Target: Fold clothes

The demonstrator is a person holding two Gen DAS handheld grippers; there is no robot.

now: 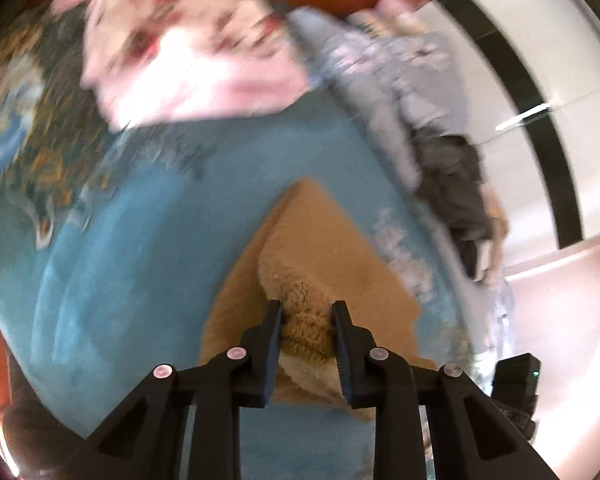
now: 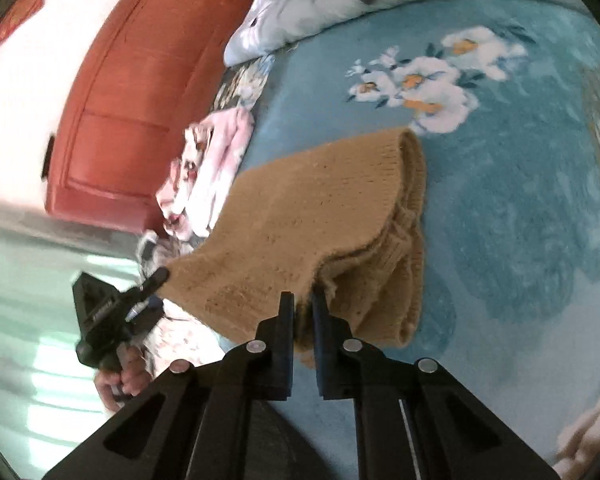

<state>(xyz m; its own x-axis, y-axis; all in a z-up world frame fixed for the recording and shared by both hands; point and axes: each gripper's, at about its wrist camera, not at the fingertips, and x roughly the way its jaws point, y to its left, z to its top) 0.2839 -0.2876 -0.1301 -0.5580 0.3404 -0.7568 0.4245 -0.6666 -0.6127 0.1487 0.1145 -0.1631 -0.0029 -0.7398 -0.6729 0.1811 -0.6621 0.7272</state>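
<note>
We are finding the tan knitted sweater (image 2: 316,208) partly raised off the teal flowered bedspread (image 2: 520,208), held at two edges. The left hand-held gripper (image 1: 306,310) is pinching a bunched, thick fold of the knit between its jaws, while the right hand-held gripper (image 2: 304,300) is standing pressed nearly together on a thin edge of the same garment. We are judging the right grip the weaker point: only a narrow margin of fabric is sitting between its jaws, and any uneven pull between the two hands could draw that edge out. The loose sleeve layers (image 2: 404,280) hanging below are likely to shift or unroll, spoiling the fold line. A pink printed garment (image 2: 204,176) is lying just beside the sweater, and a grey-blue quilt (image 2: 284,20) is heaped further up the bed; a wide swing could drag either along. The left wrist view is blurred, so we cannot confirm how deep that grip reaches.
</note>
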